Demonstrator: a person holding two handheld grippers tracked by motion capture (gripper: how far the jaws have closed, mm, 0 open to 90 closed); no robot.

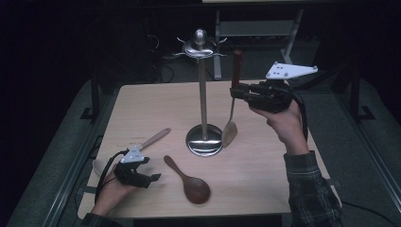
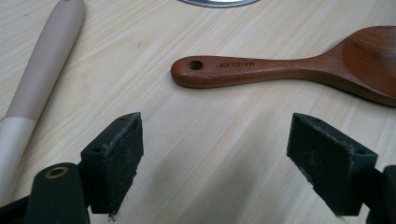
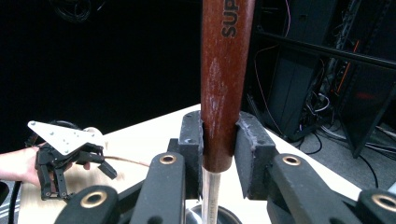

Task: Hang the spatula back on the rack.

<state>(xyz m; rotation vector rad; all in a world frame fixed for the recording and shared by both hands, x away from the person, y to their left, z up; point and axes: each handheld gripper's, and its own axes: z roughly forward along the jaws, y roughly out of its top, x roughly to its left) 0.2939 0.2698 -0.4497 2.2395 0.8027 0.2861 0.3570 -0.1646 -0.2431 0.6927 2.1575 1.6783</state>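
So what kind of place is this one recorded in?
Probably a lab or workshop, not a kitchen: a bare wooden table in a dark room, with metal frames and cabling behind it.

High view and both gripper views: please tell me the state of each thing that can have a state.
Right gripper: shut on the red-handled metal spoon, held above the table.
Red-handled metal spoon: upright, handle up, bowl down beside the stand's base.
Left gripper: open, nothing between its jaws.
Dark wooden spoon: lying flat on the table.
Light-handled utensil: lying flat.
Metal utensil stand: upright, hooks bare.
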